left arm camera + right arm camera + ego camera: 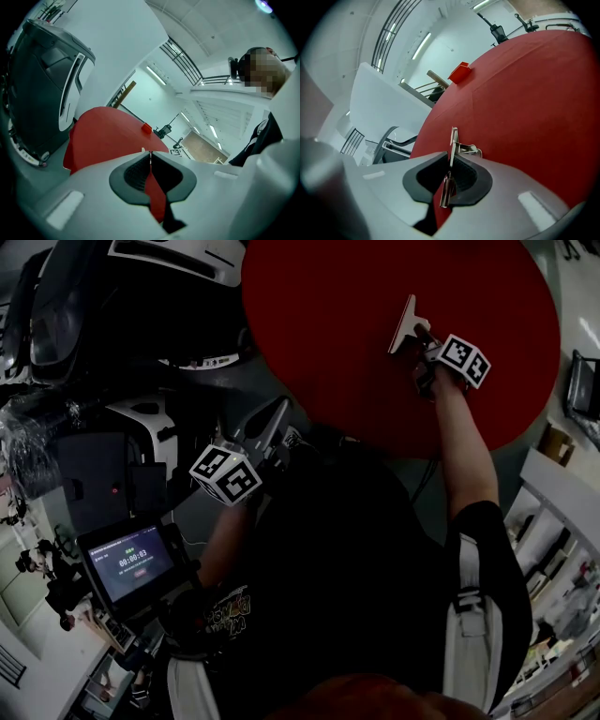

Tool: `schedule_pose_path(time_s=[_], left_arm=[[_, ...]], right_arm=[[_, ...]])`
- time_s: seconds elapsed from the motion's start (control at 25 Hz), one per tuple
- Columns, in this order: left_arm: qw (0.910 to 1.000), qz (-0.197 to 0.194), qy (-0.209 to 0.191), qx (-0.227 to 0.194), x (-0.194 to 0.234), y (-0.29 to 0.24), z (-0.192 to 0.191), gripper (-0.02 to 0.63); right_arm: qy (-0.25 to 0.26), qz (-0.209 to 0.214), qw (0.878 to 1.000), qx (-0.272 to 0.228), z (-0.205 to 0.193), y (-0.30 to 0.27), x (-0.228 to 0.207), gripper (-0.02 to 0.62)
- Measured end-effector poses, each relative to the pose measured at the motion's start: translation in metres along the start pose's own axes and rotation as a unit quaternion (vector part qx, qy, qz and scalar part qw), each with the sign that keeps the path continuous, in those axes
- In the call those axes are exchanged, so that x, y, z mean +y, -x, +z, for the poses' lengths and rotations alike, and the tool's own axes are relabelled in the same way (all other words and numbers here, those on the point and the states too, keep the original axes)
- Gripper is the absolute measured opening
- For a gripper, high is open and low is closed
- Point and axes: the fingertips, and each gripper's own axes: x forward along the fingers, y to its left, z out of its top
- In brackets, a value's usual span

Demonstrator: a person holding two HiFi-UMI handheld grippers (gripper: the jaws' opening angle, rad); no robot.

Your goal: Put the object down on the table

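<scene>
Quick note on how things stood. Our right gripper (419, 337) had its jaws pinched down to a narrow slit on the metal plate (453, 140), a thin flat piece that we saw edge-on in the right gripper view. It stood upright between the pads and stuck out forward past the fingertips, with some small bracket-looking bit on its right side.

The bit that mattered: the plate's long axis ran along the line the jaws pointed, forward and down toward the red table (328, 352), which lay right under and ahead of it. So the leading end looked like what would meet the cloth first. We honestly couldn't tell whether it was already touching or just above.

Our left gripper (150, 157) had its jaws fully together with nothing in them. It hung near our body off the table's near edge, well apart from the plate, so this was the right hand's job. A small red block (459, 72) sat far across the table, out of the way.
</scene>
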Motion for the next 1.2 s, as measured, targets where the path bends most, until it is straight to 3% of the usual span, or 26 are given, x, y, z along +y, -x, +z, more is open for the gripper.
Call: schedule_pose_path(time_s=[0.2,0.4,0.52,0.8,1.0,1.12,1.2], left_arm=[[0.9997,-0.017,0.014,0.008,0.001,-0.006,-0.006,0.011],[0.9971,-0.056,0.046,0.023,0.000,-0.032,-0.017,0.014],[0.9918,-0.098,0.078,0.024,-0.010,-0.049,-0.013,0.037],[0.9712,-0.197,0.134,0.005,-0.058,-0.070,0.024,0.072],[0.9631,-0.237,0.126,-0.018,-0.077,-0.066,0.040,0.096],[0.9611,-0.250,0.114,-0.026,-0.081,-0.064,0.044,0.115],[0.9551,-0.270,0.119,-0.030,-0.084,-0.062,0.045,0.121]], right_arm=[[0.020,0.016,1.000,-0.013,-0.005,0.024,0.017,0.023],[0.005,0.101,0.994,-0.033,-0.012,0.068,0.063,0.021],[-0.019,0.175,0.984,-0.036,-0.021,0.104,0.116,0.021],[0.043,0.318,0.947,-0.029,-0.044,0.175,0.238,0.022],[0.091,0.343,0.935,-0.002,-0.073,0.185,0.274,0.023],[0.098,0.354,0.930,0.011,-0.084,0.186,0.285,0.023],[0.096,0.360,0.928,0.016,-0.090,0.184,0.288,0.023]])
